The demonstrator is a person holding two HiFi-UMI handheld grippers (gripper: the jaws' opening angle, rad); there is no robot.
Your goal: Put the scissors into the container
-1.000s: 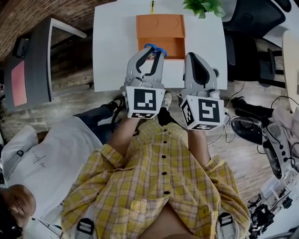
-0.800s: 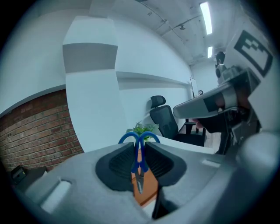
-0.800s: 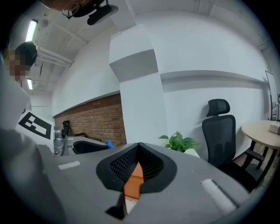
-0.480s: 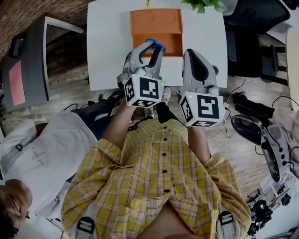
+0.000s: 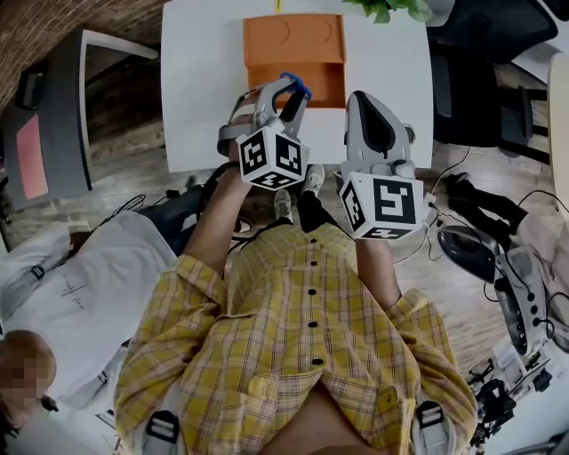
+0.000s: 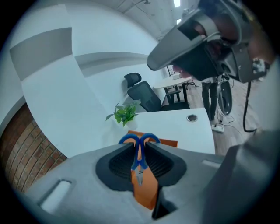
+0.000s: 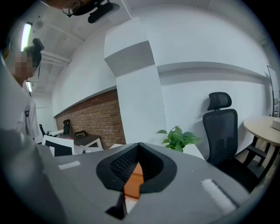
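Observation:
Blue-handled scissors (image 5: 294,86) are clamped in my left gripper (image 5: 281,89), which is shut on them just in front of the near edge of the orange container (image 5: 293,44) on the white table (image 5: 204,89). In the left gripper view the scissors (image 6: 139,153) stand upright between the pads, handle loops up, with the container (image 6: 147,192) showing through the gap below. My right gripper (image 5: 372,98) hovers beside the left one over the table's front edge, jaws shut with nothing held. Its own view shows the gripper (image 7: 139,148) with tips together and a strip of the container (image 7: 133,183) behind.
A potted plant (image 5: 389,9) stands at the table's far edge, right of the container. A black office chair (image 5: 471,80) is to the right, a dark desk (image 5: 62,115) to the left. Another person in a white shirt (image 5: 89,302) sits at lower left. Cables lie on the floor at the right.
The left gripper has rolled to one side and edged a little further over the table, still holding the scissors. The right gripper has barely moved.

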